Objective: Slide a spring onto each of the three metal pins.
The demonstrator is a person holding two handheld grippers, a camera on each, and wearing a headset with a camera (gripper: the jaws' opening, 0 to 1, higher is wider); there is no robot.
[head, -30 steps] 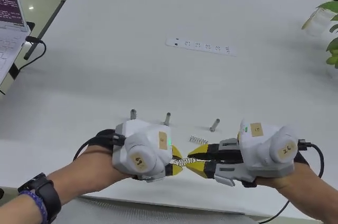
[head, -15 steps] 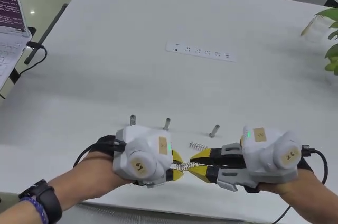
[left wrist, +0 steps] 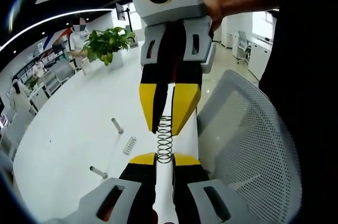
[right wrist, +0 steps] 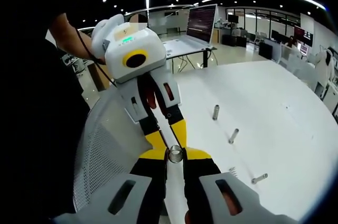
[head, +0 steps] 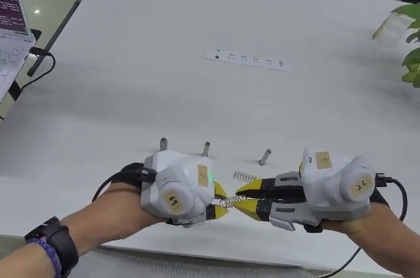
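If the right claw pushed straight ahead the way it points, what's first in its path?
The left claw, facing the right claw tip to tip; the short spring both hold bridges the gap.

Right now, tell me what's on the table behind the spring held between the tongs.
Behind the held spring lies a loose spring, then the three metal pins. The left tongs and right tongs cover the held spring's ends.

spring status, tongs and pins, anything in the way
One spring clamped at both ends: left tongs, right tongs. Three pins bare. Second spring loose near pins, nothing blocking.
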